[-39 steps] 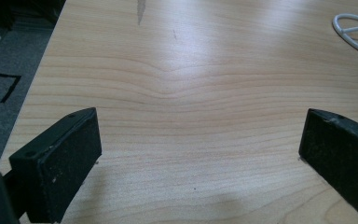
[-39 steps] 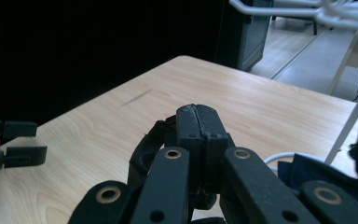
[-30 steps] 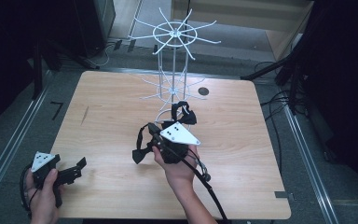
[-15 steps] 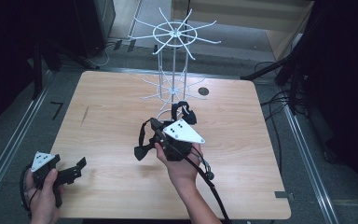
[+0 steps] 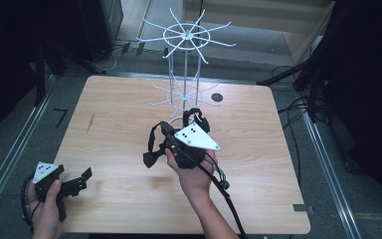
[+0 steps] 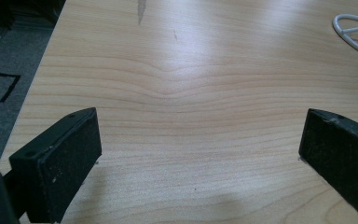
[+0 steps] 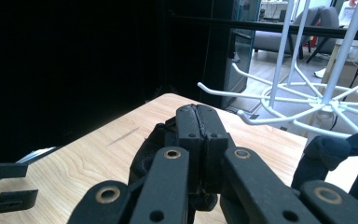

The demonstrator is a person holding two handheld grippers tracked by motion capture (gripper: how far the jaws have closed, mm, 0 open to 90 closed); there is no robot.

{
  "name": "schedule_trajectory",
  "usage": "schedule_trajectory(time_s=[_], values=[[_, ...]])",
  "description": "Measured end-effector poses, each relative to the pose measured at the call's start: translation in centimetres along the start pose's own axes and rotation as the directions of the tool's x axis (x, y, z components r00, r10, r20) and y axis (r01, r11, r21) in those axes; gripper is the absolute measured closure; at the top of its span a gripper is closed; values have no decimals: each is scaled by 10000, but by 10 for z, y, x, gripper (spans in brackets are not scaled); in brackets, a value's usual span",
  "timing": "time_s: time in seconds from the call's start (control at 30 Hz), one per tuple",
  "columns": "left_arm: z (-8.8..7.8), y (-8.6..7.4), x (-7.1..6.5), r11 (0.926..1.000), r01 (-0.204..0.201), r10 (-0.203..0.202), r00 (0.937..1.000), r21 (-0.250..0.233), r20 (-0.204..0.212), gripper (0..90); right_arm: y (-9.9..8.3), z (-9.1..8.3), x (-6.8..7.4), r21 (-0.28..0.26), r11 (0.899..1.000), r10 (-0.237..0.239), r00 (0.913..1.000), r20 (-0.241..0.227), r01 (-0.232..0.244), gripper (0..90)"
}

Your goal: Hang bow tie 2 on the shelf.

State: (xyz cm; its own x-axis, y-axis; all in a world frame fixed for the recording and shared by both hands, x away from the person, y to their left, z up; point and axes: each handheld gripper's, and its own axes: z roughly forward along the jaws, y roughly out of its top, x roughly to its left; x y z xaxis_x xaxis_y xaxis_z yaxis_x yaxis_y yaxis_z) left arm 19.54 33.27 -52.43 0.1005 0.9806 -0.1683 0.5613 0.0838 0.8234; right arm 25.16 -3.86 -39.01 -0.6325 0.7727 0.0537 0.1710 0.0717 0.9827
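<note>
while the right hand [image 5: 191, 172] reaches in from the near edge to mid-table [image 5: 258, 149], its right gripper [image 5: 165, 130] points away and leftward, jaws pressed together on a thin strap of the black headset [image 5: 151, 149], which hangs from it just in front of the white wire rack [image 5: 184, 89]. the left hand [image 5: 45, 204] rests at the near left corner, its left gripper [image 5: 83, 178] low over bare wood with jaws wide apart. no readable writing anywhere.
</note>
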Motion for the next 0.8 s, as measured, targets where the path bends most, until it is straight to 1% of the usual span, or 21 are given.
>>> schedule_trajectory(time_s=[0.43, 0.8], values=[[0, 0, 1, 10000, -4, 4, 10000, 13, -12, 0, 13, 1, -5, -69, 9999, -117, 9998, 141, 118, 900], [0, 0, 1, 10000, 33, -33, 10000, 13, 9, 0, 21, 2, -12, -56, 9999, -136, 9992, 382, 138, 900]])
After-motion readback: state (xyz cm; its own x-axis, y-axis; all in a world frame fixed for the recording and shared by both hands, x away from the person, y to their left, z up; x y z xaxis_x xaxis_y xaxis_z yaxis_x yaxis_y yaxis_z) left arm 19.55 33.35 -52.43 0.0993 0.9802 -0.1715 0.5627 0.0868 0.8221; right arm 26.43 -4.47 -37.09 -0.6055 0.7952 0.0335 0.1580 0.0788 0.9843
